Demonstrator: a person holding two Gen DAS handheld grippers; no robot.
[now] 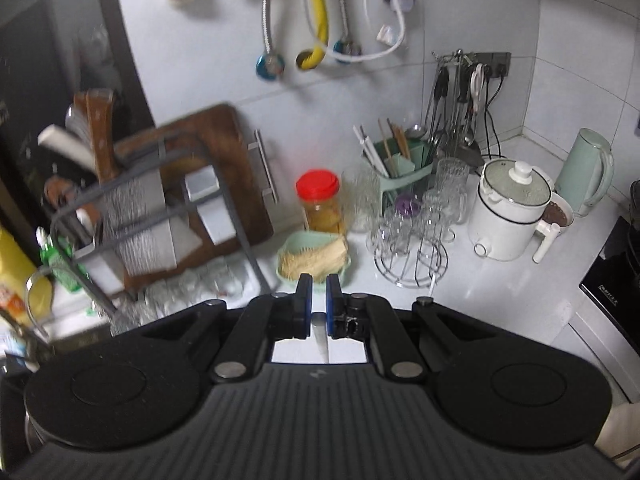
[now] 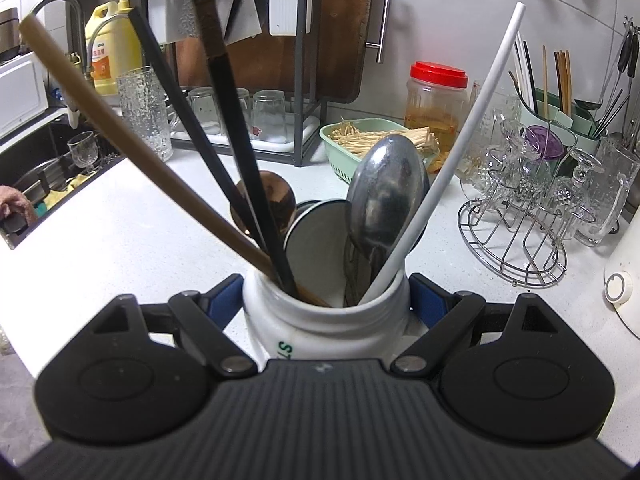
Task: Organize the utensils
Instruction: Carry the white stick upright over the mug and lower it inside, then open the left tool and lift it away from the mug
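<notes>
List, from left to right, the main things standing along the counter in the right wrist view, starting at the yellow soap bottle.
yellow soap bottle → tall textured glass → green basket of toothpicks → red-lidded jar → wire rack of glass mugs → green utensil caddy

We record the left gripper (image 1: 319, 294), its blue-padded jaws nearly closed on a thin silver utensil handle (image 1: 320, 336), above a white counter (image 1: 500, 292). Beyond it we list a green basket (image 1: 286, 258) of pale sticks, a red-lidded jar (image 1: 319, 202), a glass rack (image 1: 412, 256), a green utensil caddy (image 1: 404, 168) (chopsticks upright) and a white cooker (image 1: 510, 216). The cutting board (image 1: 224, 168) behind the grey dish rack (image 1: 160, 200) is blurred.
</notes>
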